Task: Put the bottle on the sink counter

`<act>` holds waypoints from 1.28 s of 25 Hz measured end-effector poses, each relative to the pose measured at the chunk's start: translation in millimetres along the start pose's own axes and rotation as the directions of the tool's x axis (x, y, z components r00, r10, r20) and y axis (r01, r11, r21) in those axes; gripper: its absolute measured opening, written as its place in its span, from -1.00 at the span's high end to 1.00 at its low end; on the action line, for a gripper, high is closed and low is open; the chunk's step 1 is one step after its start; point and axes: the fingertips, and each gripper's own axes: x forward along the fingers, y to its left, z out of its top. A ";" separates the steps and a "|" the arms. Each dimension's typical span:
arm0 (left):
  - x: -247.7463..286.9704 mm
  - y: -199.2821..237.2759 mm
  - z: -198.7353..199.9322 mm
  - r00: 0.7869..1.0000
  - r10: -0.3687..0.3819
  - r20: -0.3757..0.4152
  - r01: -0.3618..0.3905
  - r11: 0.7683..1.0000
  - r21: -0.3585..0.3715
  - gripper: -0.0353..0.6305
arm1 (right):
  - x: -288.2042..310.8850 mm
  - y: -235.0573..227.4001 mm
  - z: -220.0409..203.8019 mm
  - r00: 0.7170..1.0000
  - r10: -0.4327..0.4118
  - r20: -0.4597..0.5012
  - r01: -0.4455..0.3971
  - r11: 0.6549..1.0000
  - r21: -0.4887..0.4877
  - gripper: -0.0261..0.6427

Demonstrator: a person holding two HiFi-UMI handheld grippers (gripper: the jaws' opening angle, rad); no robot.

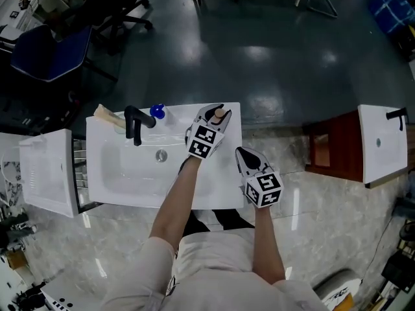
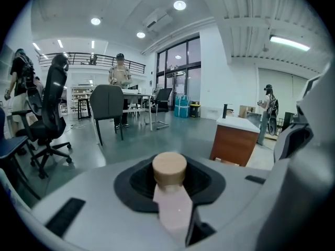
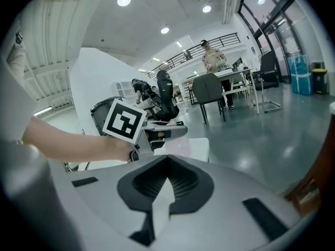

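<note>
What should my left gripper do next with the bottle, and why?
Probably lower the left gripper a little, then open it once the bottle stands on the sink counter. Its jaws grip the pink, tan-capped bottle over the counter's far right corner, away from the faucet; contact with the counter isn't visible.

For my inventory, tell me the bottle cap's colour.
Tan cap; the left gripper view shows it best.

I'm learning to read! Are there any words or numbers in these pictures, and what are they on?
No words or numbers can be read anywhere.
Left cube on the left gripper: only black-and-white squares.
Right cube on the right gripper: the same.
Bottle: no label shows.
Dark print on the person's shirt: too small to read.
</note>
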 end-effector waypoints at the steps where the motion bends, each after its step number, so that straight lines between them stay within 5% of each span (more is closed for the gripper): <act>1: 0.7 -0.1 0.0 1.000 0.002 0.002 -0.002 1.000 0.001 0.56 | -0.3 -0.3 0.3 1.000 0.000 0.001 0.000 1.000 -0.001 0.91; 19: 8.9 6.8 -11.9 0.999 -0.016 -0.034 0.015 0.999 -0.039 0.51 | 13.1 2.1 23.0 0.999 0.009 0.038 -0.009 1.000 -0.026 0.91; 26: 3.8 9.8 -13.7 0.999 0.007 -0.039 -0.010 0.997 -0.074 0.24 | 7.2 -6.5 20.7 0.999 -0.019 0.038 0.020 0.999 -0.029 0.91; 32: -14.9 12.7 -7.2 0.999 0.041 -0.012 -0.041 0.997 -0.058 0.21 | 6.8 -12.1 19.5 0.998 -0.047 0.038 0.048 0.999 -0.016 0.91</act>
